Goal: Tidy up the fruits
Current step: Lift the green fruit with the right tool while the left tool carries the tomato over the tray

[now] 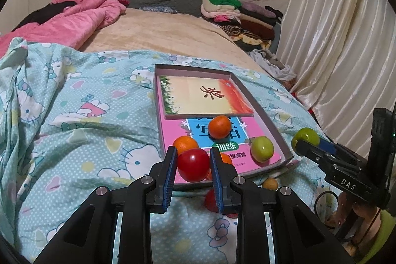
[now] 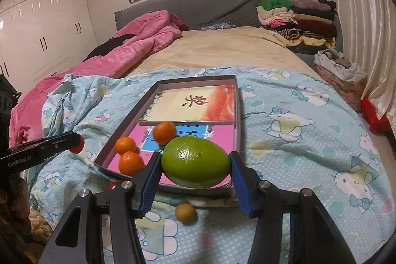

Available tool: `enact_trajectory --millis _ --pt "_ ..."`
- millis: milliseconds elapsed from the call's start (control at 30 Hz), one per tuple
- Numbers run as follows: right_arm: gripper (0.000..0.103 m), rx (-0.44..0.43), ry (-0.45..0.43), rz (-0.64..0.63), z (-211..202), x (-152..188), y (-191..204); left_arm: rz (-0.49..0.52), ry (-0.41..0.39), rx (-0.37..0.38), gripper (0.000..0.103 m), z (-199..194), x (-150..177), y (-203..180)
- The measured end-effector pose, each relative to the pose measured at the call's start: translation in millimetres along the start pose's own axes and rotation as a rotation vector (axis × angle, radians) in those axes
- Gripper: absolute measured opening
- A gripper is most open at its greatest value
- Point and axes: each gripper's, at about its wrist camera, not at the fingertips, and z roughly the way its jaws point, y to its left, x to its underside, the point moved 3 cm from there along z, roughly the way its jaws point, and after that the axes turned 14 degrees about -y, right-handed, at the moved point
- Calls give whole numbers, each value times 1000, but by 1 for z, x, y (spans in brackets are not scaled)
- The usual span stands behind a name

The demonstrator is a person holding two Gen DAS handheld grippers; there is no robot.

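A shallow box tray (image 1: 257, 100) (image 2: 238, 115) lies on the bed with books in it. Inside it are oranges (image 1: 219, 126) (image 1: 185, 144) (image 2: 164, 132) (image 2: 125, 145) (image 2: 131, 163) and a green fruit (image 1: 261, 149). My left gripper (image 1: 193, 161) is shut on a red fruit (image 1: 193, 164) over the tray's near edge. My right gripper (image 2: 195, 165) is shut on a green fruit (image 2: 195, 165), held over the tray's near right corner; it also shows in the left wrist view (image 1: 305, 139). Another red fruit (image 1: 211, 199) and a small yellow-brown fruit (image 2: 185, 212) (image 1: 270, 183) lie on the quilt before the tray.
The tray sits on a blue Hello Kitty quilt (image 1: 86, 115). A pink duvet (image 1: 81, 14) lies at the far left, folded clothes (image 1: 237, 16) at the far right by the curtain (image 1: 334, 41). White wardrobes (image 2: 44, 29) stand left.
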Motion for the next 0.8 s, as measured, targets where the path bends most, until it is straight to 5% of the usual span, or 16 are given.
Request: enact_trajectory --millis 800 --pt "54 122 28 -119 18 3 -14 41 80 -32 27 45 17 -4"
